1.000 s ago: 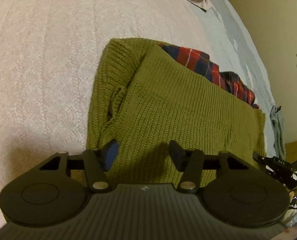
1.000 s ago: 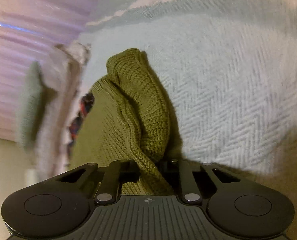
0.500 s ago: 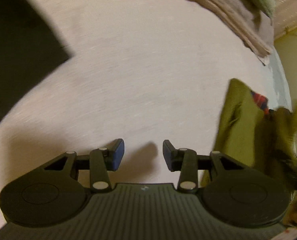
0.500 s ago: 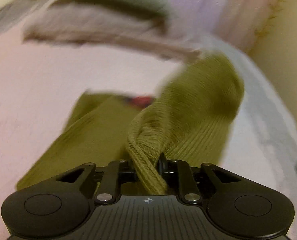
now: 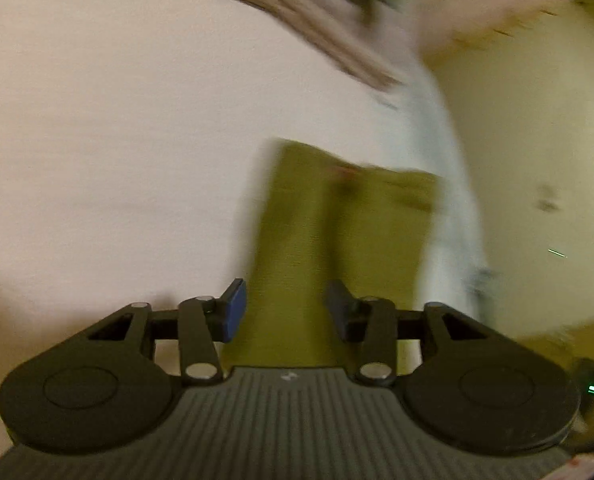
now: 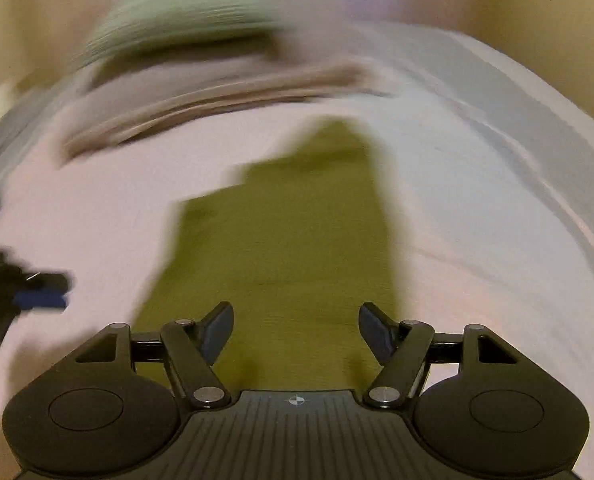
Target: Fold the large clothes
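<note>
No writing is legible through the blur. Both tools, left tool point(image 5: 283, 308) and right tool point(image 6: 295, 330), are opening, empty, above the olive sweater point(image 6: 281, 248) on the bed point(image 6: 477, 220). Only the right view shows the other tool at nine o'clock.

Pale bedspread point(image 6: 477, 208), yellow wall point(image 5: 537, 128), warm dim light

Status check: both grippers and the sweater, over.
Left gripper opening, empty. Right gripper opening, empty. Sweater lying on bed. Nothing in the way.
</note>
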